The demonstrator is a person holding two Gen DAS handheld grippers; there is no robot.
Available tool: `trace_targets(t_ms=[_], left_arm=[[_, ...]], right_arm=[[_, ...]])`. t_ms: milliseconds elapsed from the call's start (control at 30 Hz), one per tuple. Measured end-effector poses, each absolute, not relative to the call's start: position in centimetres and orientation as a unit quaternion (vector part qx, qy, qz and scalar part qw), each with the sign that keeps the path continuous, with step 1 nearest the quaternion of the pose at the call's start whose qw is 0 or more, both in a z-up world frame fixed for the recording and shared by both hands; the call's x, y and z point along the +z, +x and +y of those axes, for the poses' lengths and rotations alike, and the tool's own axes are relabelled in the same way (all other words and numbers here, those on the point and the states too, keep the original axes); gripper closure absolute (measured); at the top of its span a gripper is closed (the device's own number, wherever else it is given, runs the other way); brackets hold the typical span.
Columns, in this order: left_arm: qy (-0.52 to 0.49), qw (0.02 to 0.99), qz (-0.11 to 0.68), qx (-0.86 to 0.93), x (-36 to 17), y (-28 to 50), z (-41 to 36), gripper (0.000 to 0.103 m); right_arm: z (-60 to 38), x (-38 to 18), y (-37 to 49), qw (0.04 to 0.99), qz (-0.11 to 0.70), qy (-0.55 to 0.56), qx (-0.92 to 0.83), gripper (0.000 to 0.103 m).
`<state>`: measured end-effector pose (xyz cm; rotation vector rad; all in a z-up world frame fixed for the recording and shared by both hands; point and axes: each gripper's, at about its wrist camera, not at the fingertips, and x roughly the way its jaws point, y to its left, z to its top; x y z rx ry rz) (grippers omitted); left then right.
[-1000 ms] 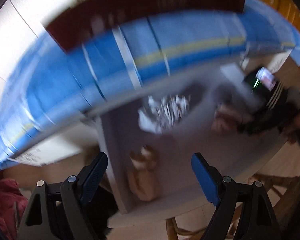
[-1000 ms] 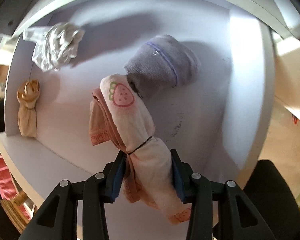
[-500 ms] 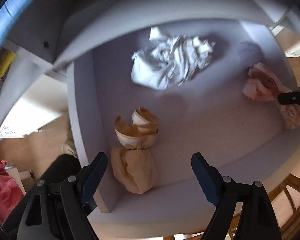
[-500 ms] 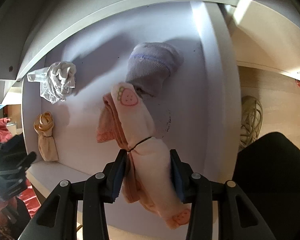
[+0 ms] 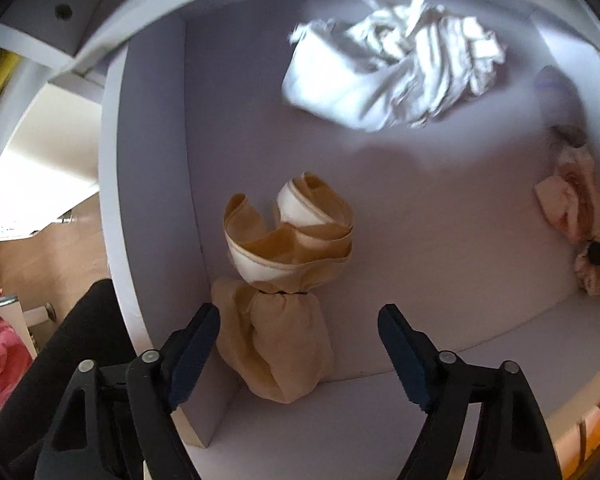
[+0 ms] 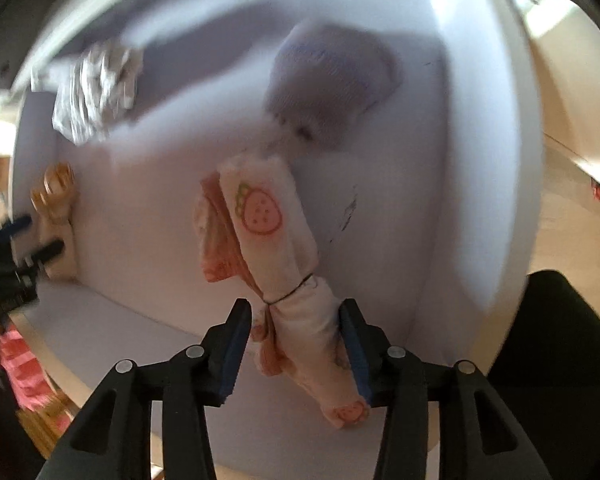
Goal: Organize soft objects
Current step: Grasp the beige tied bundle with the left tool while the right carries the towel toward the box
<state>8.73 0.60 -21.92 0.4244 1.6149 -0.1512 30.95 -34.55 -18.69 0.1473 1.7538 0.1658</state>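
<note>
A tan tied sock bundle (image 5: 284, 320) lies at the left of a white shelf compartment (image 5: 440, 240). My left gripper (image 5: 299, 342) is open, its fingers on either side of the bundle's lower end. My right gripper (image 6: 296, 338) is shut on a pink strawberry-print sock bundle (image 6: 276, 256), which lies on the shelf floor; it also shows at the right in the left wrist view (image 5: 576, 220). A crumpled white cloth (image 5: 396, 76) lies at the back, also seen in the right wrist view (image 6: 96, 92). A grey sock roll (image 6: 332, 84) sits behind the pink bundle.
The compartment's left wall (image 5: 148, 200) stands close beside my left finger. Its right wall (image 6: 488, 160) is right of the grey roll. Red fabric (image 5: 0, 352) lies outside at the lower left. The left gripper shows at the left edge of the right wrist view (image 6: 16, 248).
My left gripper swung down from a blurred view of the room and closed in on the tan bundle, which now sits between its open fingers. My right gripper keeps its hold on the pink bundle.
</note>
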Motion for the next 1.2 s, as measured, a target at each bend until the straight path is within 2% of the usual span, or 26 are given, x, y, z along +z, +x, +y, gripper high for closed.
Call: trace_targets(t_ms=[100,267,433,867,933,1000,1200], left_arm=[[0.181,0.658,0.729,-0.057,-23.0,8.8,1.1,0.027],[0.139,0.652,0.743,-0.066,-24.3,9.1,2.1,0.03],[0.048,0.663,0.735,-0.135,-23.4,9.6,1.4,0.029],[0.093,0.674,0.722,-0.125,-24.9,10.3,2.1,0.028],[0.105,0.671,0.722,-0.129,-25.4,10.2,1.8,0.03],[0.113,0.667,0.726,-0.124,-25.5,10.4,1.6,0.045],[0.119,0.668,0.726,-0.111,-25.8,10.5,2.1,0.051]], right_arm=[[-33.4,-19.1,30.8,0.63,0.772,0.02,0.085,0.049],[-32.0,-20.4,30.4,0.62,0.779,-0.025,0.088,0.049],[-31.8,-21.2,30.3,0.617,0.782,-0.029,0.085,0.049],[-29.0,-22.1,29.9,0.627,0.772,-0.057,0.083,0.05],[-28.5,-22.1,29.7,0.629,0.77,-0.063,0.082,0.055],[-28.2,-22.0,29.3,0.634,0.766,-0.075,0.08,0.059],[-28.2,-21.7,27.9,0.641,0.76,-0.06,0.082,0.065]])
